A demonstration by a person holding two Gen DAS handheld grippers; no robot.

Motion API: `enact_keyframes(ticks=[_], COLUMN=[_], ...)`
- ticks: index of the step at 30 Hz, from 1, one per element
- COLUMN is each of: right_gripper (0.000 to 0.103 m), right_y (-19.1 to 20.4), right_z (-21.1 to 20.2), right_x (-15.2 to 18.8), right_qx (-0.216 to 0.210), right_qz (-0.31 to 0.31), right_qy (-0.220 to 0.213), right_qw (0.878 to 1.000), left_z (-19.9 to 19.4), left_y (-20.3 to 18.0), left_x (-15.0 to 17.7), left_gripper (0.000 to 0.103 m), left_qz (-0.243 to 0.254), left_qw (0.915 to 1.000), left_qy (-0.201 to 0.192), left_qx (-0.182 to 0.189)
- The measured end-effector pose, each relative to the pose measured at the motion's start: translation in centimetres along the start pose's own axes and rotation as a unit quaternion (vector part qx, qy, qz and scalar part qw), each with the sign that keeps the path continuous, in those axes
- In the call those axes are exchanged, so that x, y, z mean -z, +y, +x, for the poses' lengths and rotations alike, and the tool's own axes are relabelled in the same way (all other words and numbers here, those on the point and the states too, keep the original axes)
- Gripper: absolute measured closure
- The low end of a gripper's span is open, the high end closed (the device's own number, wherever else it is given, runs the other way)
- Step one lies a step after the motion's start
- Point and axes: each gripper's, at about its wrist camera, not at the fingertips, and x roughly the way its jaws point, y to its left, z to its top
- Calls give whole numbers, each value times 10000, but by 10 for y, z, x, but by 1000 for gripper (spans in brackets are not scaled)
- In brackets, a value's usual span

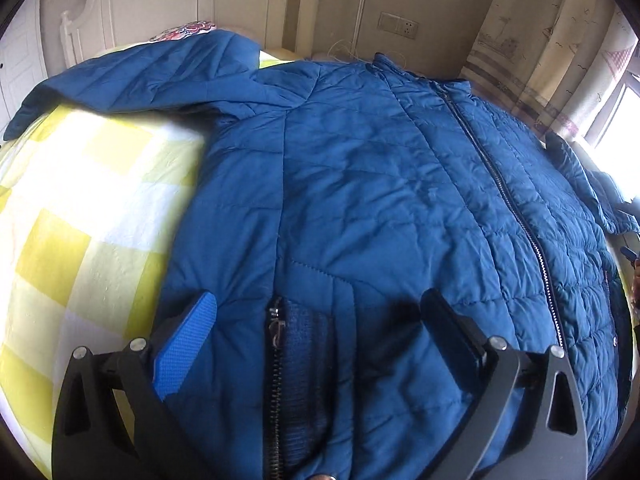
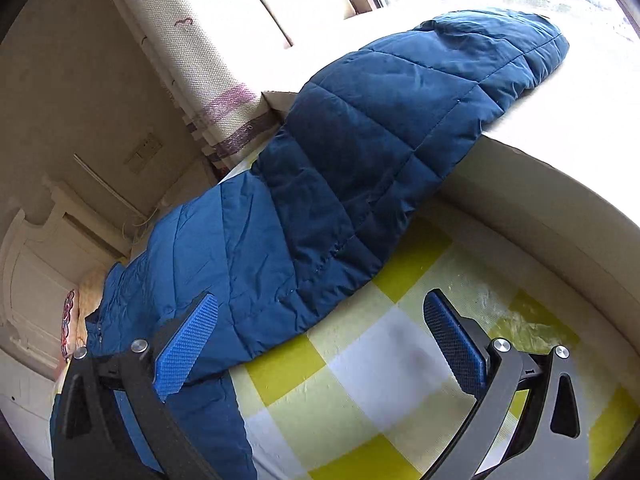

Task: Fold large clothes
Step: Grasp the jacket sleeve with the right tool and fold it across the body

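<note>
Bedroom daylight falls across a bed dressed in a yellow-and-white checked sheet [image 1: 80,216], and on it lies the thing to be folded: a blue quilted jacket [image 1: 360,184], spread front-up and nearly flat. Its main zipper [image 1: 504,192] is closed along the chest, collar pointing toward the far wall. One sleeve [image 1: 132,72] stretches out sideways toward a patterned pillow [image 1: 188,29]; in the right wrist view the other sleeve [image 2: 400,128] runs outward too, its cuff resting up on the pale ledge [image 2: 540,184] beneath the bright window.

The left gripper [image 1: 318,314] hangs over the lower front panel, just above the unzipped pocket [image 1: 298,344], its jaws spread wide with nothing between them. The right gripper [image 2: 320,316] sits low beside the sleeve's underside, where jacket meets sheet; its jaws are likewise spread, one blue pad [image 2: 188,344] over the fabric and the other over bare sheet, gripping nothing.

Judged from this layout, the fold has hardly begun: no sleeve has been brought across the body, and the hem has not been turned up. What seems done is only the laying out and smoothing. Left to do are both sleeves folding inward, then the body doubling over. Beyond the bed stand a white headboard [image 1: 80,28], a wall socket [image 1: 398,26], and a printed curtain [image 1: 540,40].
</note>
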Motion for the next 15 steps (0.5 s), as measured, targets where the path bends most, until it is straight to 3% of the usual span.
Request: enact_keyframes(ticks=[2, 3, 4, 6, 7, 11, 15], right_gripper=[4, 15, 43, 76, 82, 84, 85], right_y=[-1, -2, -1, 18, 38, 139, 231], right_z=[11, 14, 16, 5, -7, -55, -70], right_x=[-9, -12, -15, -16, -13, 18, 87], right_qx=[133, 76, -10, -46, -188, -1049, -1640], right_qz=[84, 183, 255, -2, -339, -1921, -3290], right_qy=[-18, -30, -17, -286, -545, -1061, -896], right_qw=[9999, 9998, 9997, 9996, 9978, 9700, 9256], left_z=[1, 1, 0, 0, 0, 0, 0], left_y=[-2, -2, -2, -1, -1, -3, -3], left_x=[-1, -1, -1, 0, -1, -1, -1], left_gripper=[2, 2, 2, 2, 2, 2, 2], left_qz=[-4, -3, -2, 1, 4, 37, 44], left_qw=[10000, 10000, 10000, 10000, 10000, 10000, 10000], left_qy=[16, 14, 13, 13, 15, 24, 18], left_qx=[0, -1, -2, -5, -11, -57, -69])
